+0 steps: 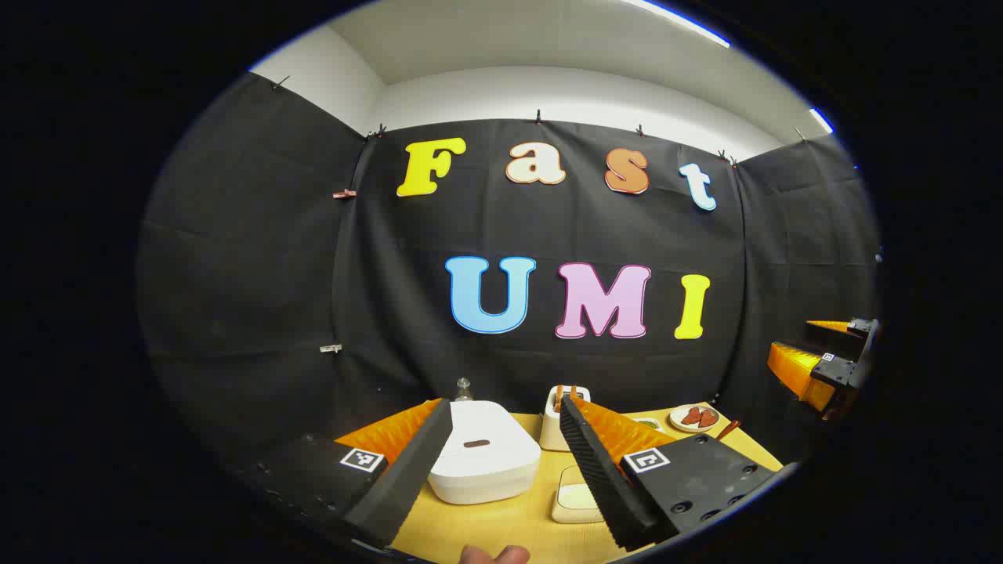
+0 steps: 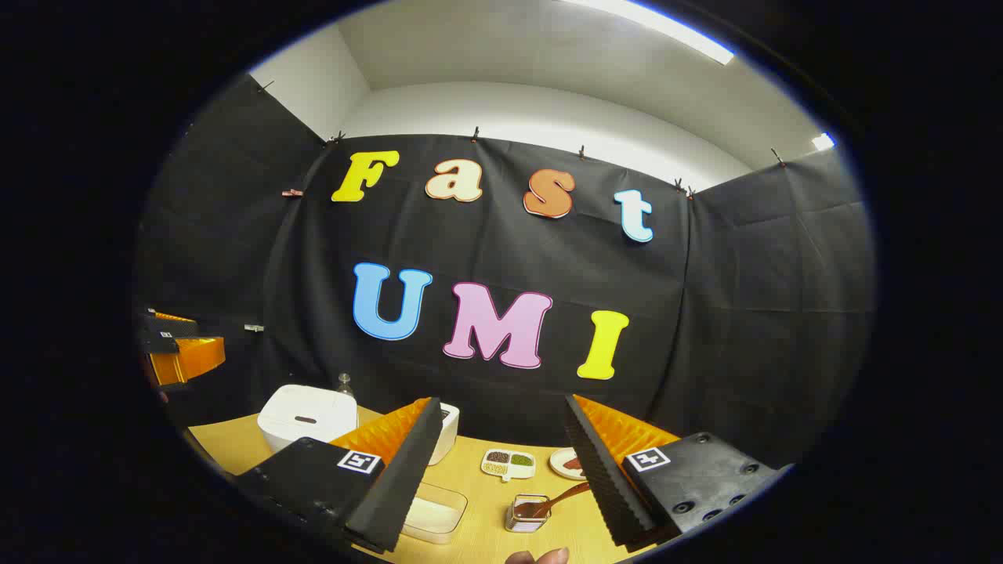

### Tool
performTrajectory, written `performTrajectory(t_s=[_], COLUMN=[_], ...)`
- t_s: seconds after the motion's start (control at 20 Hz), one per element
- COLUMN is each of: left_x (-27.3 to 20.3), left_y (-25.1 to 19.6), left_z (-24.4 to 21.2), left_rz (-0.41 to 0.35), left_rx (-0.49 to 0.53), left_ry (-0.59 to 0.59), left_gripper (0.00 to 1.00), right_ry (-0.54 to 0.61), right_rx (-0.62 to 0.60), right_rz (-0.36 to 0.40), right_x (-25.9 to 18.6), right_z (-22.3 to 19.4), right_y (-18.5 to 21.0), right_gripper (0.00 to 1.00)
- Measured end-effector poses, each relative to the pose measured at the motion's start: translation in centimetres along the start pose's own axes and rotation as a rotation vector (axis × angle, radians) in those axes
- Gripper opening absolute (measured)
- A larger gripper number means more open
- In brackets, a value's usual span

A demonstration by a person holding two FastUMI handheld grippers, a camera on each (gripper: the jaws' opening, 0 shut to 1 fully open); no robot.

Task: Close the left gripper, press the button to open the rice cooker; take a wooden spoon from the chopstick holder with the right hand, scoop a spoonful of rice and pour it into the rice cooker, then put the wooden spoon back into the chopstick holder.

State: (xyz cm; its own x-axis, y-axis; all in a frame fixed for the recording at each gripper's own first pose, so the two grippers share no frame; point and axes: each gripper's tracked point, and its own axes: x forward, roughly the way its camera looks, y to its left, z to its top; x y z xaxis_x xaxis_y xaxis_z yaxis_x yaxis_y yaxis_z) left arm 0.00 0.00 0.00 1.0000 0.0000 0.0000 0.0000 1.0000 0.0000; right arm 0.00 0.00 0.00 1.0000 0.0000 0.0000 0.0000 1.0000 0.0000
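I hold both tongs wide and empty, left tongs (image 1: 501, 470) facing the shut cooker (image 1: 484, 458) on the tabletop (image 1: 486, 533). The spoon (image 2: 558, 500), near right, looks light, stiff, smooth; I'd pinch its slanting handle above the holder (image 2: 526, 513).

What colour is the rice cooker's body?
White. The rice cooker shows best in the left gripper view, with a small dark button on its closed lid.
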Motion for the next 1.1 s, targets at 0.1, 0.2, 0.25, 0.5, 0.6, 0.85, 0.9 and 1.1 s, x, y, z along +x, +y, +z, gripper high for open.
performTrajectory(t_s=[0.1,0.2,0.25,0.5,0.6,0.85,0.9,1.1], left_x=[0.0,0.0,-0.1,-0.1,-0.2,0.0,-0.1,-0.1], left_y=[0.2,0.1,0.0,0.0,0.2,0.4,0.4,0.3], left_z=[0.1,-0.1,0.0,0.4,0.3,0.2,0.3,0.1], left_rz=[0.013,0.019,0.014,0.013,0.012,0.011,0.012,-0.010], left_rx=[0.005,0.008,0.007,0.008,0.013,0.011,0.013,0.000], left_ry=[-0.006,-0.002,-0.007,-0.036,-0.034,-0.032,-0.031,-0.024], left_gripper=[0.95,0.95,0.95,0.95,0.95,0.95,0.95,0.96], right_ry=[-0.012,-0.026,-0.033,-0.038,-0.038,-0.035,-0.035,-0.031], right_rx=[-0.007,-0.021,-0.026,-0.031,-0.039,-0.049,-0.045,-0.044], right_rz=[0.004,0.011,0.012,0.009,0.004,0.006,0.004,-0.001], right_x=[0.0,0.0,0.0,0.3,0.3,0.3,0.4,0.4], right_z=[0.3,0.7,0.9,0.9,0.7,0.3,0.2,-0.1], right_y=[0.1,0.3,0.4,0.5,0.4,0.4,0.4,0.2], right_gripper=[0.97,0.97,0.97,0.97,0.97,0.97,0.97,0.97])
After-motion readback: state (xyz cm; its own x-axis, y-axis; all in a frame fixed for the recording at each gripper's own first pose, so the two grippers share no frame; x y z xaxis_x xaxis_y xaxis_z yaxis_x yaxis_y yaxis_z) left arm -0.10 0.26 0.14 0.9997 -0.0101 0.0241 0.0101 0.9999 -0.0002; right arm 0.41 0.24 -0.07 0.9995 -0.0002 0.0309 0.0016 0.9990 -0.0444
